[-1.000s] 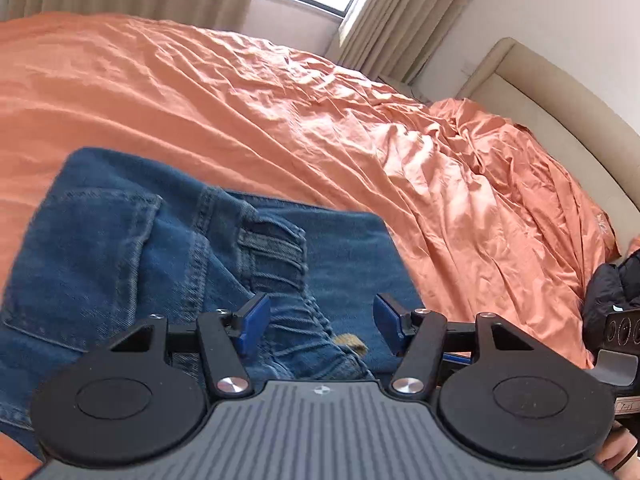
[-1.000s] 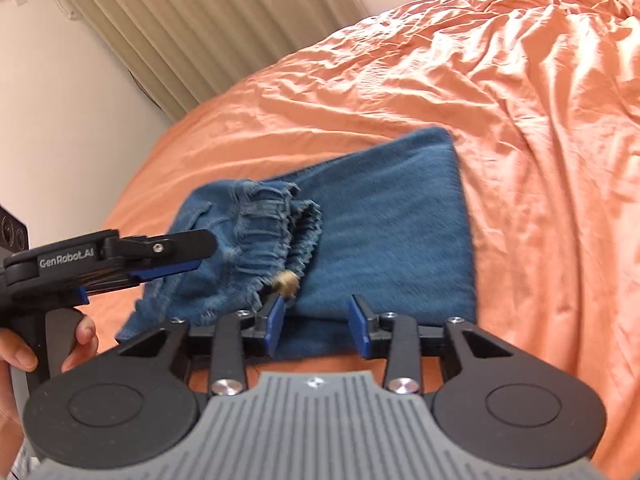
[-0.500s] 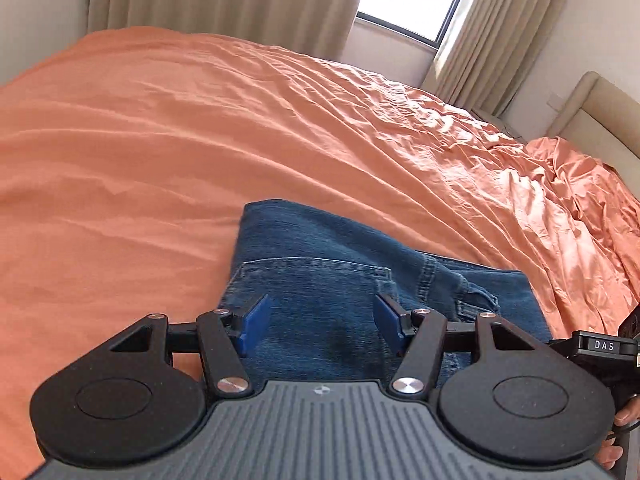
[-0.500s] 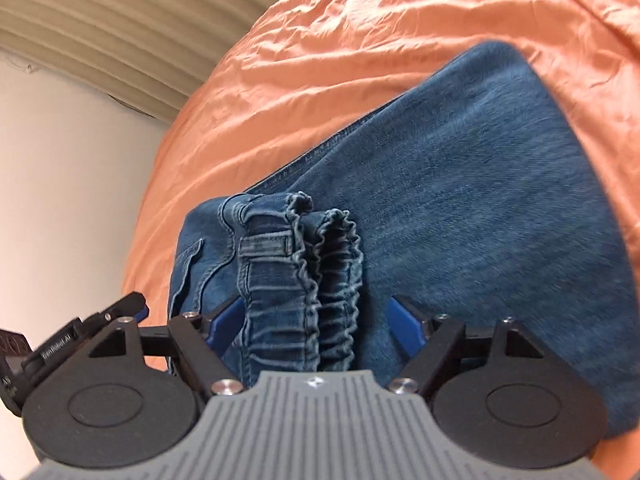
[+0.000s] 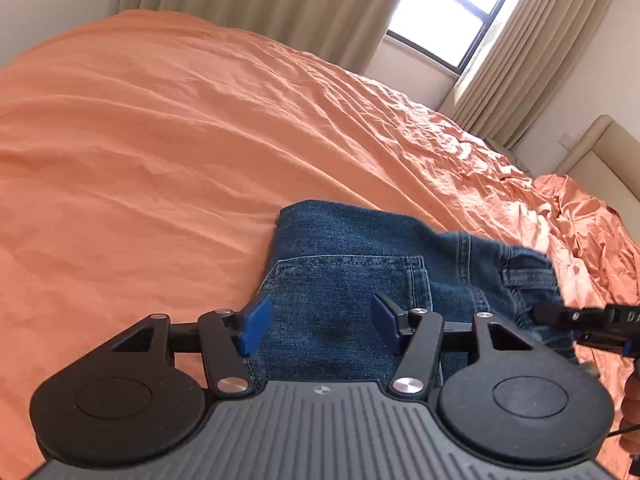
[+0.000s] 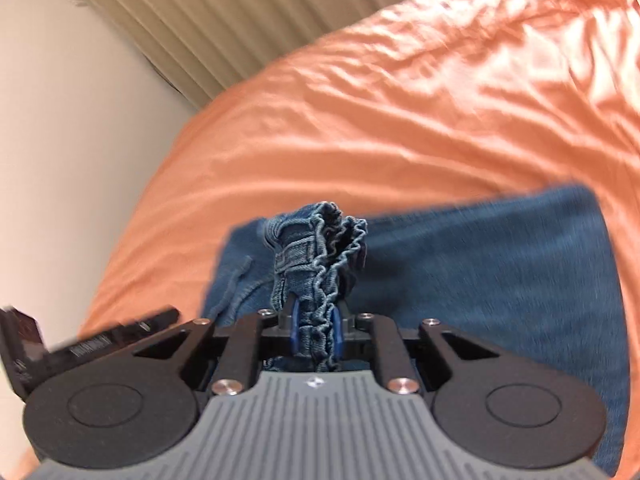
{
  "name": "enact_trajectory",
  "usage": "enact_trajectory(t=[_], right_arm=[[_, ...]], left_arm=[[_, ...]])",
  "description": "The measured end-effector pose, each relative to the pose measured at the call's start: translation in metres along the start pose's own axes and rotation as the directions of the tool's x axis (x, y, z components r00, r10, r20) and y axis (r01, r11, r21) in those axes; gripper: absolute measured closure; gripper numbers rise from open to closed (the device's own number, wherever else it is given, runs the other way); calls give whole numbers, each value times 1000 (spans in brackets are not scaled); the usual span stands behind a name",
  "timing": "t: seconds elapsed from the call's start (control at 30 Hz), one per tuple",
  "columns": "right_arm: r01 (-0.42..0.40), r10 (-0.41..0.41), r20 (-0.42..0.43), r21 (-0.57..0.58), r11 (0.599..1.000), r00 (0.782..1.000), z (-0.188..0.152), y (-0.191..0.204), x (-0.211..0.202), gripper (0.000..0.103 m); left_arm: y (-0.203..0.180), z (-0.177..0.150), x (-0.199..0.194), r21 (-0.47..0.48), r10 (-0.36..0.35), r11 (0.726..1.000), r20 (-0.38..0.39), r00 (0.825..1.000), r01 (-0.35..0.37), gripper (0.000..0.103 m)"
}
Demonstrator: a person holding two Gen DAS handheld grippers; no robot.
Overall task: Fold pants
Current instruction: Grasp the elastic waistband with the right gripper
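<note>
Folded blue jeans lie on the orange bedspread. My left gripper is open, its blue pads on either side of the back pocket, just above the denim. My right gripper is shut on the gathered elastic waistband, which stands up bunched between the pads; the folded legs spread to the right. The right gripper's tip also shows at the right edge of the left wrist view, by the waistband. The left gripper's body shows at the lower left of the right wrist view.
Beige curtains and a window stand beyond the bed. A padded headboard is at the far right, with rumpled orange bedding below it. A white wall runs along the bed's left side.
My right gripper has closed on the waistband and bunched it upward. My left gripper stayed open and shifted a little over the back pocket.
</note>
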State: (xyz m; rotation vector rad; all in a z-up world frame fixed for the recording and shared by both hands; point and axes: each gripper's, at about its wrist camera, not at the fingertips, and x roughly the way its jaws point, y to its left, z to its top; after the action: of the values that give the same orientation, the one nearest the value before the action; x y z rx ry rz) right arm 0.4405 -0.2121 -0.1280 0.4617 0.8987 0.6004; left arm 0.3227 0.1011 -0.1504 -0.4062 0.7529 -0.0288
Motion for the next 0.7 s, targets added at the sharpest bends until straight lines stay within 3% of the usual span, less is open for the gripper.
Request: enact_trajectory(t=[0.13, 0.27, 0.4, 0.5, 0.7], right_arm=[[-9, 12, 75, -39, 999, 997, 36, 24, -32, 92], [49, -48, 117, -4, 999, 992, 57, 3, -60, 93], [158, -168, 103, 92, 983, 980, 40, -61, -72, 93], [230, -242, 39, 202, 952, 969, 11, -121, -63, 93], [231, -250, 16, 331, 915, 968, -22, -186, -40, 93]], left_arm=[[-6, 8, -15, -25, -27, 999, 44, 999, 29, 37], [-21, 16, -20, -2, -64, 998, 69, 996, 65, 37], [-34, 11, -10, 28, -86, 996, 42, 995, 84, 37], [-42, 0, 4, 53, -92, 994, 0, 996, 91, 37], [-53, -16, 30, 101, -81, 991, -68, 994, 88, 37]])
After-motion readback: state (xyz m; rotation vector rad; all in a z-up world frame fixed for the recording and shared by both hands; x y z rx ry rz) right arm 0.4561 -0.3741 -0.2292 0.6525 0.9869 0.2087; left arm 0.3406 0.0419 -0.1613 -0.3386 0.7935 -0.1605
